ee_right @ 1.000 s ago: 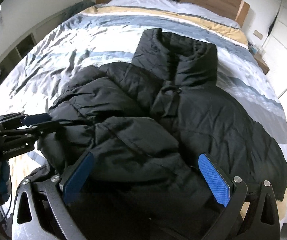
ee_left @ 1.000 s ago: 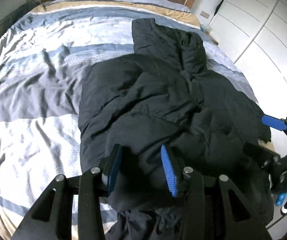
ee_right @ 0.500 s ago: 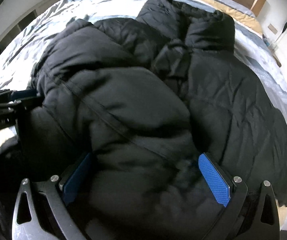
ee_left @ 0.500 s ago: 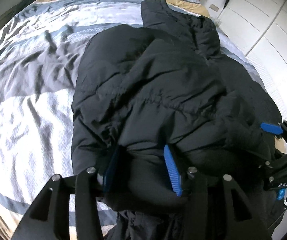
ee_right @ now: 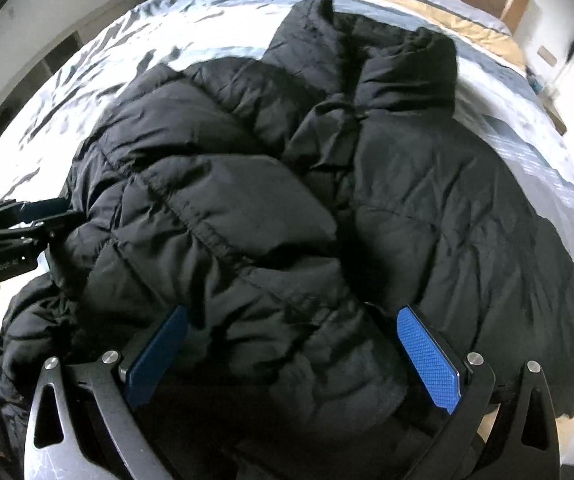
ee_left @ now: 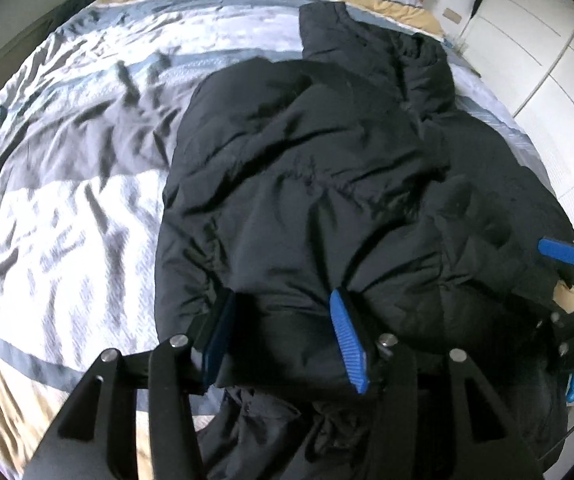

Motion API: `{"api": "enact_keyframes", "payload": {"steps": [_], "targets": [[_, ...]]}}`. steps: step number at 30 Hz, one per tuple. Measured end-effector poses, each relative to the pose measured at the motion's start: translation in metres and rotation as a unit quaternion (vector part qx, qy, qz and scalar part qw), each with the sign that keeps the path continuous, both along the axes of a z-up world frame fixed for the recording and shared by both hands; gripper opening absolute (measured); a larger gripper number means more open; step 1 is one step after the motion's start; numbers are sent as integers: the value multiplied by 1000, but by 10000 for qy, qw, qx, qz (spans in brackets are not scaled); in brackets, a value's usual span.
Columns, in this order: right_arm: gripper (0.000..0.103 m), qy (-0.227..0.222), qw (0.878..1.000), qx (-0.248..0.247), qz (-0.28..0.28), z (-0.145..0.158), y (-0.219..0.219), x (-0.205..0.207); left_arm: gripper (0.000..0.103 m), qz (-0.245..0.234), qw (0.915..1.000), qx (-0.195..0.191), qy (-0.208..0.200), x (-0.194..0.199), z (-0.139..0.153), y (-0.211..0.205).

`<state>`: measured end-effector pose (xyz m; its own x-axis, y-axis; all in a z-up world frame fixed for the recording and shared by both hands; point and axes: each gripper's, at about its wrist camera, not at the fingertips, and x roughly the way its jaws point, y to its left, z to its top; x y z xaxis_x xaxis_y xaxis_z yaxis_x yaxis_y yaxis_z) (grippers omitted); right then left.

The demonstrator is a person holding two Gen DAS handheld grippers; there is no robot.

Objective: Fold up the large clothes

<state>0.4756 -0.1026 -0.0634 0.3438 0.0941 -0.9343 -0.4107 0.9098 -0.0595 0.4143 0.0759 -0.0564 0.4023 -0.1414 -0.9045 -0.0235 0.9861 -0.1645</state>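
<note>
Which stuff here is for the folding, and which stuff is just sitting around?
For the folding:
- black puffer jacket
- left hand-held gripper, jaws just opening, jacket fabric between them
- right hand-held gripper, jaws wide, jacket bulging between them

Just there:
- striped bedspread, under the jacket
- wooden headboard
- white wardrobe

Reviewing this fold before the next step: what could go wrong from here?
1. The puffy black jacket may spring back open as the left gripper, whose fingers have just been opening around the folded hem, lets go.
2. The bottom edge hangs off the bed; the bulk could slide down.
</note>
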Motion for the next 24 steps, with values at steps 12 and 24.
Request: {"api": "enact_keyframes", "payload": {"steps": [12,24], "targets": [[102,159,9998,14,-128,-5,-38,2,55,486,9988,3,49,-13,12,2],[102,18,9787,489,-1995,9,-197,21,64,959,9952,-169,-2,-29,42,-12]]}}
